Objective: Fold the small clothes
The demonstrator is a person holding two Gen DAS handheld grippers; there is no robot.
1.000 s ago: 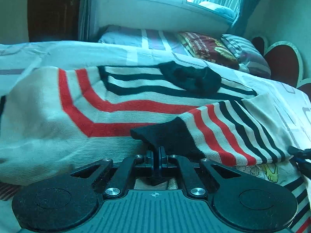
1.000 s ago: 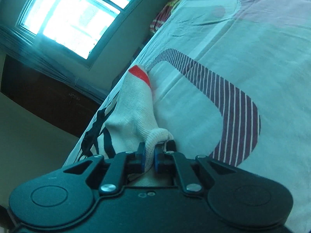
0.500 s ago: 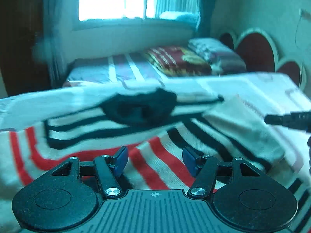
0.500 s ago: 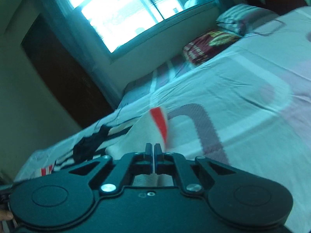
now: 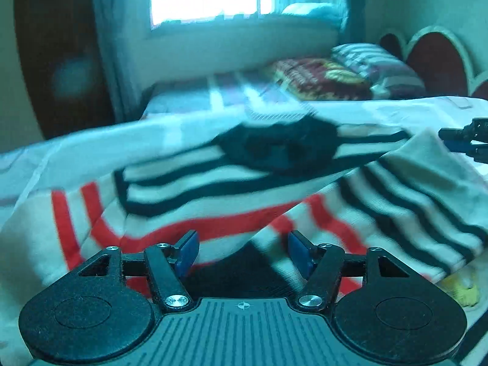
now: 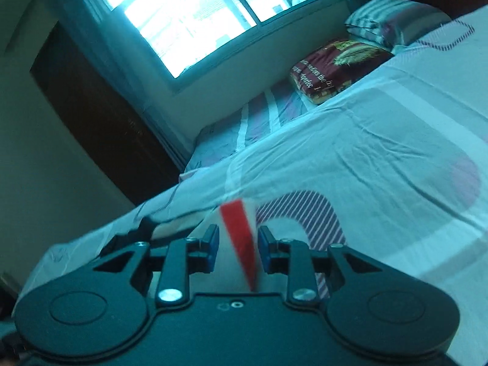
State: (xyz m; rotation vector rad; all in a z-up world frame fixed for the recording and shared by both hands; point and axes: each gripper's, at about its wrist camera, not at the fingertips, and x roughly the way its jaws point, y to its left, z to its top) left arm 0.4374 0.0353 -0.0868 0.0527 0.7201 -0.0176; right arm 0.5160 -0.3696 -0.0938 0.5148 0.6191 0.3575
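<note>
1. Since the earlier frame, left gripper [image 5: 243, 251] has released the cream knit sweater with red and black stripes [image 5: 213, 201]; jaws stand apart, empty.
2. Right gripper [image 6: 238, 251] jaws are opening, pads clear of the sleeve between them.
3. The sweater lies folded on the pale patterned bedsheet [image 6: 381, 158].

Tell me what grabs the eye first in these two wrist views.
The striped sweater, red and black bands on cream, fills the middle of the left wrist view, spread on the bed with its black collar toward the window. The left gripper stands open over it. In the right wrist view, the right gripper is opening, red-striped fabric between its fingers.
</note>
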